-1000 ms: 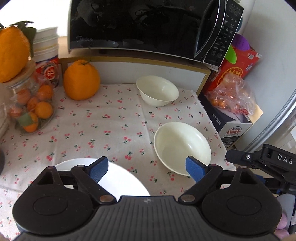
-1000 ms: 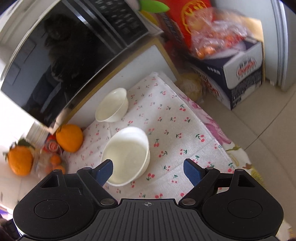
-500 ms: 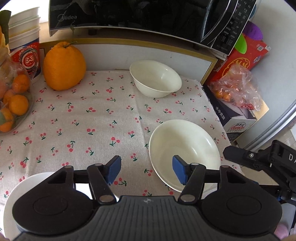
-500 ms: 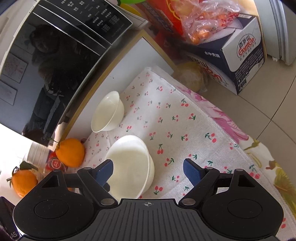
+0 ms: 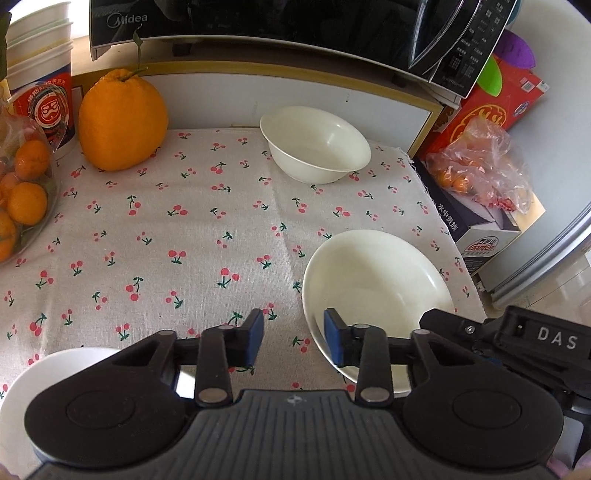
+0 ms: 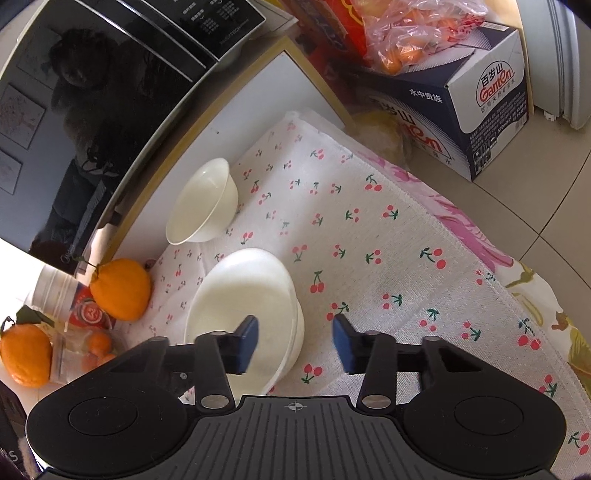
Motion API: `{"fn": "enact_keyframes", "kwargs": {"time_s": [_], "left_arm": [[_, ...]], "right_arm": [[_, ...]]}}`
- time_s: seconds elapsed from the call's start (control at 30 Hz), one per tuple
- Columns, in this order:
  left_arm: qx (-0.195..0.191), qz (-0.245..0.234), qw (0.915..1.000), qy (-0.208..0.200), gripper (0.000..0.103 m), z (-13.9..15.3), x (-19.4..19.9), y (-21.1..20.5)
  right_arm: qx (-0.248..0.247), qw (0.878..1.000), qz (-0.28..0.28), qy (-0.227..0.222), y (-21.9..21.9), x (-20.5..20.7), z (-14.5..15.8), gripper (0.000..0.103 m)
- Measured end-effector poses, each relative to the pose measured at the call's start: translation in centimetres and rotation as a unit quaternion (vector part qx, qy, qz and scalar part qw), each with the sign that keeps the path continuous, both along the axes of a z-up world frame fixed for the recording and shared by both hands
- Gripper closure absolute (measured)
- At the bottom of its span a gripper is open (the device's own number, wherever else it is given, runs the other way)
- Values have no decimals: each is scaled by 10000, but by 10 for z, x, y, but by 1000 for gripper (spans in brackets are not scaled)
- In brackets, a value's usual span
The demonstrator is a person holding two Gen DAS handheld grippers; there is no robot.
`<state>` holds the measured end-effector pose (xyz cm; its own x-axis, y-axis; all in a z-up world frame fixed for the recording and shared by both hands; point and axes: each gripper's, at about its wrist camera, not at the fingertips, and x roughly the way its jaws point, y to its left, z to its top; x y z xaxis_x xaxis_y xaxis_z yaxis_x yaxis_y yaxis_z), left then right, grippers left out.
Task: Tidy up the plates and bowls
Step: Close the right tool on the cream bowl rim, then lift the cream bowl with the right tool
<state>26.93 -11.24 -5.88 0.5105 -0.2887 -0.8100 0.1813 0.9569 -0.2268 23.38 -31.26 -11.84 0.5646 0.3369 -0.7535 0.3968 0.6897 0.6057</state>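
Observation:
A wide cream bowl point(image 5: 376, 288) sits on the cherry-print cloth at the front right; it also shows in the right wrist view point(image 6: 243, 306). A smaller cream bowl point(image 5: 316, 144) stands at the back by the white panel, also in the right wrist view point(image 6: 203, 203). A white plate point(image 5: 44, 373) lies at the front left, partly hidden by my left gripper. My left gripper point(image 5: 293, 339) is partly open, its jaws straddling the wide bowl's left rim. My right gripper point(image 6: 293, 341) is partly open, its jaws straddling the same bowl's right rim. Neither grips it.
A large orange fruit point(image 5: 122, 122) and a bag of small oranges point(image 5: 22, 192) stand at the left. A black microwave point(image 5: 295, 29) sits above the back panel. A carton point(image 6: 472, 110) with bagged fruit stands on the floor past the cloth's right edge.
Both grippers have narrowed from wide open and moved in on the wide bowl, one onto each side of its rim. The bowls have not moved.

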Motion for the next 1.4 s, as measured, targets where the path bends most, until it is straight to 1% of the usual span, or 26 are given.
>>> {"fn": "enact_keyframes", "kwargs": {"time_s": [0.07, 0.13, 0.23, 0.37, 0.6, 0.8, 1.13, 1.4], "left_arm": [[-38, -23, 10000, -8, 80, 0, 0, -1], [-41, -48, 10000, -19, 83, 0, -1, -2], [-30, -99, 9999, -44, 88, 1, -2, -5], [-66, -122, 9999, -67, 92, 1, -3, -7], [-52, -60, 9999, -151, 92, 4, -8, -4], [-65, -12, 9997, -238, 92, 12, -15, -1], [-233, 113, 9992, -304, 92, 30, -35, 8], [-187, 135, 9992, -342, 92, 41, -54, 11]], "right_arm": [[0, 10000, -3, -3, 0, 0, 0, 71], [27, 10000, -10, -8, 0, 0, 0, 78], [50, 10000, -8, -14, 0, 0, -1, 83], [117, 9999, 49, -54, 0, 0, 0, 89], [73, 9998, 147, -135, 4, -1, 10, 90], [-44, 9995, 244, -216, 9, -3, 21, 90], [-104, 9987, 414, -280, 12, -14, 48, 89], [-218, 9975, 617, -281, 17, -30, 68, 88]]}}
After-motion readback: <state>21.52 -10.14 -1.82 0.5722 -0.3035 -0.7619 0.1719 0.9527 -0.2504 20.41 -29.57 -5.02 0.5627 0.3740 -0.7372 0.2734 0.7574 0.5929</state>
